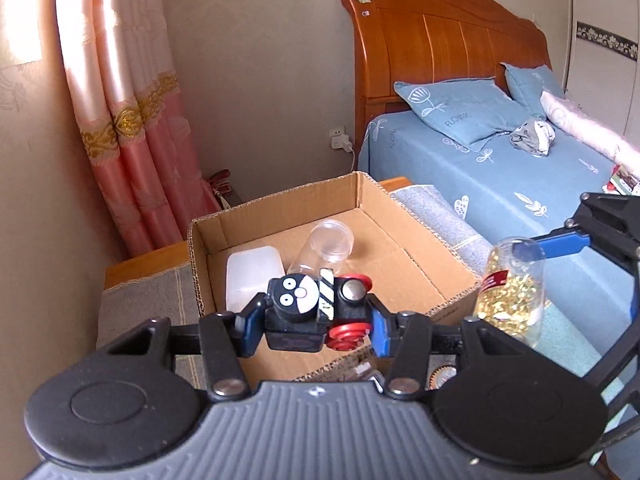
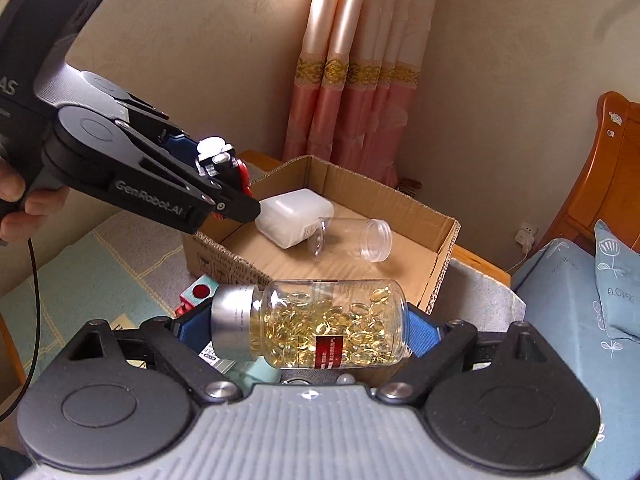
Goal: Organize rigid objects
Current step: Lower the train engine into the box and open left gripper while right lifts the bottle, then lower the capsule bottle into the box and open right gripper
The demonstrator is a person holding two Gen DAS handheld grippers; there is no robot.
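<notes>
My left gripper (image 1: pixel 314 320) is shut on a black toy train (image 1: pixel 308 304) with a cartoon face and red wheels, held over the near edge of an open cardboard box (image 1: pixel 400 216). It also shows in the right wrist view (image 2: pixel 228 196). My right gripper (image 2: pixel 296 332) is shut on a clear bottle of yellow capsules (image 2: pixel 324 328) with a silver cap, held sideways just in front of the box (image 2: pixel 444 248); the bottle also shows in the left wrist view (image 1: pixel 512 292). Inside the box lie a white plastic container (image 2: pixel 294 216) and an empty clear jar (image 2: pixel 352 238).
The box stands on a grey cloth (image 1: pixel 152 300) over a wooden nightstand. Small packets and a teal box (image 2: pixel 198 292) lie below the right gripper. A bed (image 1: pixel 500 176) with blue bedding is to the right. Pink curtains (image 1: pixel 132 140) hang behind.
</notes>
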